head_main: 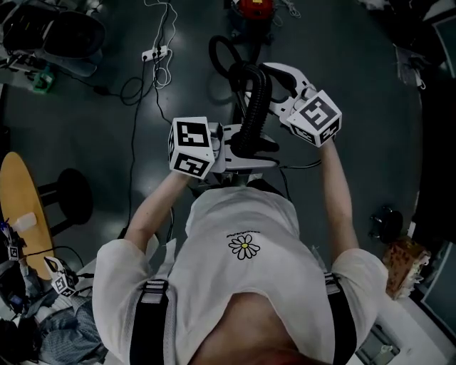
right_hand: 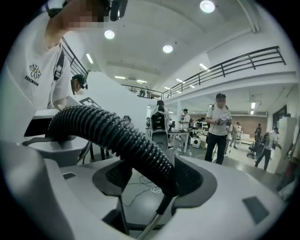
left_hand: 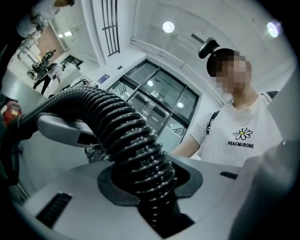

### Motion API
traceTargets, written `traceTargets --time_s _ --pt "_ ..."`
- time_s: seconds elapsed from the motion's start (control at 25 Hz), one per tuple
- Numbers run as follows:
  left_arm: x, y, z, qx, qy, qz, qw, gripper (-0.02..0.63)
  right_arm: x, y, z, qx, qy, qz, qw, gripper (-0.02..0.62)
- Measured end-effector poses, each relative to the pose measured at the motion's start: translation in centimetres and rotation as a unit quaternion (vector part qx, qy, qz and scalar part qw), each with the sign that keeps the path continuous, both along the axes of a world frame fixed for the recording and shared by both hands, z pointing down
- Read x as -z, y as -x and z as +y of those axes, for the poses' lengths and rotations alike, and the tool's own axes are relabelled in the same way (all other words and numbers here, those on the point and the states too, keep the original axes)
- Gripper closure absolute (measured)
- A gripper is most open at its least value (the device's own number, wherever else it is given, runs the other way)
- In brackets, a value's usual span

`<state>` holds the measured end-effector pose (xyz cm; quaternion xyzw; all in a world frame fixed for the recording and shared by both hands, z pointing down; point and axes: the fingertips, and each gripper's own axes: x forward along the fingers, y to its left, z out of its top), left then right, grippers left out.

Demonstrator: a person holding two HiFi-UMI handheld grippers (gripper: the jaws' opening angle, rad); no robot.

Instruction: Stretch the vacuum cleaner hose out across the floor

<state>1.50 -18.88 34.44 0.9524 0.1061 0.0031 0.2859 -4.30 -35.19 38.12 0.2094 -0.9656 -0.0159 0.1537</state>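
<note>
- Left gripper view: the left gripper [left_hand: 150, 185] has its jaws drawn narrow and clamped on the black ribbed vacuum cleaner hose [left_hand: 126, 136]. Both dark pads press against its ribs.
- From that grip the hose rises and bends over toward the left of the view.
- This gripper's camera faces back at the person, whose white shirt [left_hand: 243, 136] with a daisy print fills the right of the view.
- In the right gripper view, the right gripper [right_hand: 157, 180] stands wide. The hose runs slantwise across the gap between its jaws, close against the pad on the right. The pad on the left stands clear of it, so nothing is squeezed here.
- In the head view, both grippers are held close together in front of the person's chest, with the marker cubes turned upward. The left one is lower, and the right one is higher and further out.
- The hose stands between them as a short upright arch.
- Past the right gripper, the hose loops over and drops toward the dark floor [head_main: 356, 64]. It heads for the red vacuum cleaner [head_main: 253, 8] at the top edge. Where it joins the machine cannot be made out.
- A white power strip [head_main: 154, 53] with trailing cables lies on the floor left of that loop.
- Further left are a round black stool [head_main: 71, 192] and, at the edge, a wooden board [head_main: 25, 207].
</note>
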Motion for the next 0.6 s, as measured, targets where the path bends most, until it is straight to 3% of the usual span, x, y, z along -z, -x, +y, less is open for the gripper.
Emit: traceTargets --time_s 0.12,0.2,0.28,0.32,0.4,0.6 --pt "-1.0 -0.1 -0.1 0.033 0.034 0.009 0.9988 0.462 -1.5 -2.6 0.3 -0.018 -0.023 0.069 0.997 0.330" --pt "-1.1 0.1 -0.8 0.060 0.054 0.017 0.9966 0.462 -2.7 -6.3 -0.8 -0.069 -0.010 0.078 0.995 0.330" --pt "-0.8 0.4 -0.8 0.068 0.062 0.024 0.9955 0.462 -4.4 -9.9 -1.5 -0.116 0.083 0.001 0.990 0.330" --pt "-0.5 0.6 -0.4 0.064 0.064 0.029 0.9954 0.462 -5.2 -10.7 -1.3 -0.125 0.140 -0.050 0.981 0.330" --pt "0.4 1.0 0.5 0.054 0.064 0.039 0.9957 0.465 -7.1 -10.4 -0.5 -0.114 0.203 -0.097 0.968 0.330" --pt "4.0 1.3 1.5 0.043 0.027 0.044 0.9977 0.466 -14.6 -4.6 0.6 0.003 0.213 -0.012 0.977 0.330"
